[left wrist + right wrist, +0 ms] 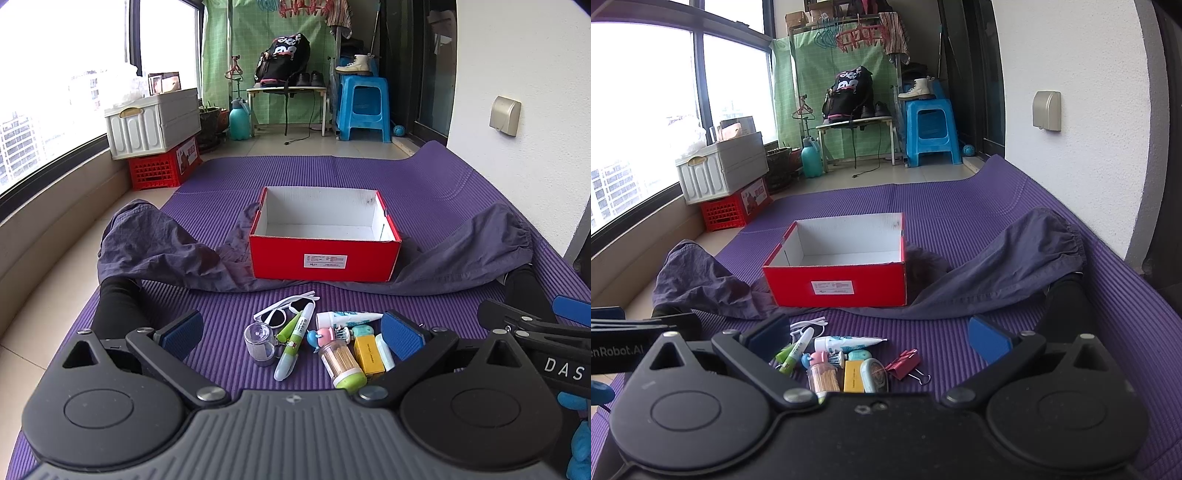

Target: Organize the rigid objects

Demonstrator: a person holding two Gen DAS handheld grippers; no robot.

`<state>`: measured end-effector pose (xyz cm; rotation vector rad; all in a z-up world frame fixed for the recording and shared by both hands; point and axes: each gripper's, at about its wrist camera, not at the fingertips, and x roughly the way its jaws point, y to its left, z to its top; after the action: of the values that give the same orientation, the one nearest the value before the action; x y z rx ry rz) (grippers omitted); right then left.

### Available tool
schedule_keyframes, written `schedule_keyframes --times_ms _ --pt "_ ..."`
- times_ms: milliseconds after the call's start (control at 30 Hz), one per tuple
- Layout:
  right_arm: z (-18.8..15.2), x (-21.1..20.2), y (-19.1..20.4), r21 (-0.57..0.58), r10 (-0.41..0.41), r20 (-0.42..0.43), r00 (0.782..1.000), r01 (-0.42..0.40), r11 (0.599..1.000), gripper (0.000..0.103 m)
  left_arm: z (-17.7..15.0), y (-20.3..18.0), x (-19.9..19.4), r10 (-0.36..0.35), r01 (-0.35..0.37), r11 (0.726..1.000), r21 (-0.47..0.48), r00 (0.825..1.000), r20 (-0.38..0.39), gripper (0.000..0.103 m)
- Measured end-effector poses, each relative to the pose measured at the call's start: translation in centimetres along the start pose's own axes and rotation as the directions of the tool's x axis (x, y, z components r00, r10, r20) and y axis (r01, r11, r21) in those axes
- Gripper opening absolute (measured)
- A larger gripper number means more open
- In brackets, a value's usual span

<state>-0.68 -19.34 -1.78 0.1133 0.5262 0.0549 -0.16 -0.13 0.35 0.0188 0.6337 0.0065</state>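
Observation:
An empty red box (324, 258) (836, 286) with a white inside stands on the purple mat. In front of it lies a heap of small items: white sunglasses (280, 310), a green marker (293, 345), a clear cup (259, 343), a toothpick jar (341, 363) (823, 377), a white tube (347, 317) (846, 343), a yellow box (368, 354) (853, 376) and red binder clips (905, 363). My left gripper (291, 334) is open above the heap, holding nothing. My right gripper (879, 334) is open too, also empty, over the same heap.
A person's legs in dark trousers (155, 243) (1008, 273) spread on both sides of the box. A white crate on a red crate (155, 147) stands by the window. A blue stool (364, 107) and a small table sit at the back; a white wall is on the right.

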Motion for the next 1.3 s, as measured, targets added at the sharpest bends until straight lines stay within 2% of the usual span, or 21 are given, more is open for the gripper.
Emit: schedule_keyframes --times_ms 500,733,967,1067,1300 --pt "0.0 0.0 0.0 0.001 0.005 -0.001 1.0 -0.005 1.0 0.103 0.0 0.0 0.0 0.001 -0.001 1.0 -0.001 1.0 0.002 0.103" --pt "-0.2 0.0 1.5 -0.017 0.028 -0.002 1.0 -0.028 0.999 0.102 0.1 0.0 0.2 -0.006 0.006 1.0 0.0 1.0 0.005 0.103" --pt "0.8 2.1 -0.1 -0.035 0.049 -0.023 0.999 -0.05 0.998 0.102 2.1 0.9 2.5 0.011 -0.011 1.0 -0.007 0.999 0.047 0.103" --pt "0.9 3.4 -0.5 -0.049 0.043 -0.033 0.999 -0.044 0.998 0.102 3.4 2.3 4.1 0.01 -0.008 0.999 -0.042 0.999 0.044 0.103" --pt "0.9 6.7 -2.2 -0.072 0.067 -0.087 0.994 -0.074 0.995 0.101 6.0 5.1 8.4 0.063 -0.061 0.995 -0.073 0.997 0.035 0.103"
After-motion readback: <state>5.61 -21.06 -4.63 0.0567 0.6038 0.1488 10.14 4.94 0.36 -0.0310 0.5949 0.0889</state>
